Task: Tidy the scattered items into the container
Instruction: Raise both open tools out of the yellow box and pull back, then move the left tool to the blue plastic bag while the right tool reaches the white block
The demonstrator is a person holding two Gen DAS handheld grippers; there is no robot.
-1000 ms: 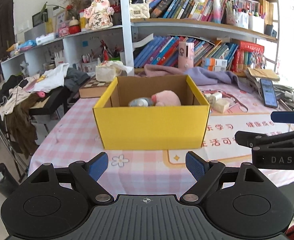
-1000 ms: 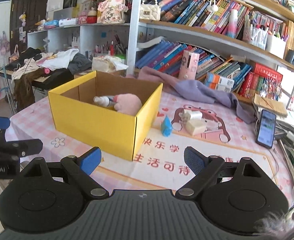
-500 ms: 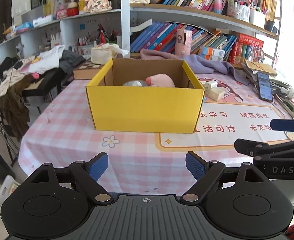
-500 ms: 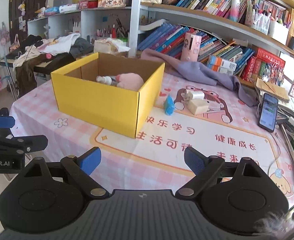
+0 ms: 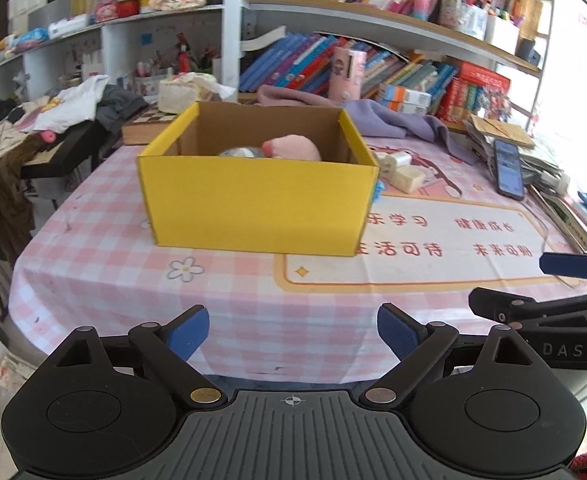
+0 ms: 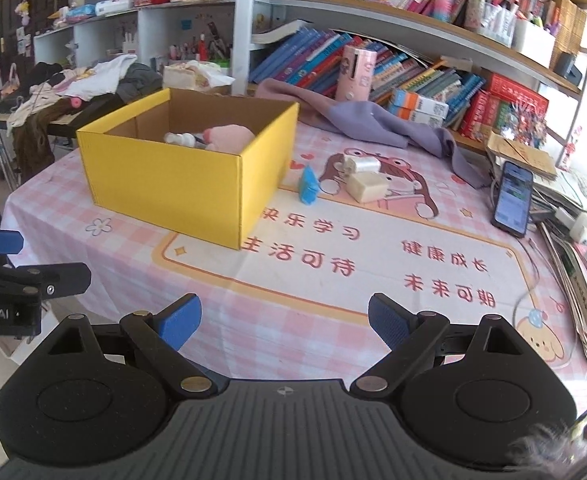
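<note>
A yellow cardboard box (image 5: 253,196) (image 6: 181,184) stands open on the pink tablecloth. Inside lie a pink plush (image 5: 293,148) (image 6: 229,136) and a white bottle (image 6: 181,138). To the right of the box lie a small blue packet (image 6: 308,186), a cream block (image 6: 367,187) (image 5: 407,179) and a white roll (image 6: 359,163). My left gripper (image 5: 293,332) is open and empty at the table's near edge, well short of the box. My right gripper (image 6: 285,320) is open and empty, also over the near edge.
A phone (image 6: 513,198) leans on stacked papers and books (image 6: 573,248) along the right edge. A purple cloth (image 6: 373,120) lies behind the box. Bookshelves (image 6: 413,40) rise at the back. A side table with clothes (image 5: 53,120) stands left.
Both grippers have drawn back from the box and risen a little; the box looks smaller and more of the near tablecloth shows. Nothing was grasped or released.
</note>
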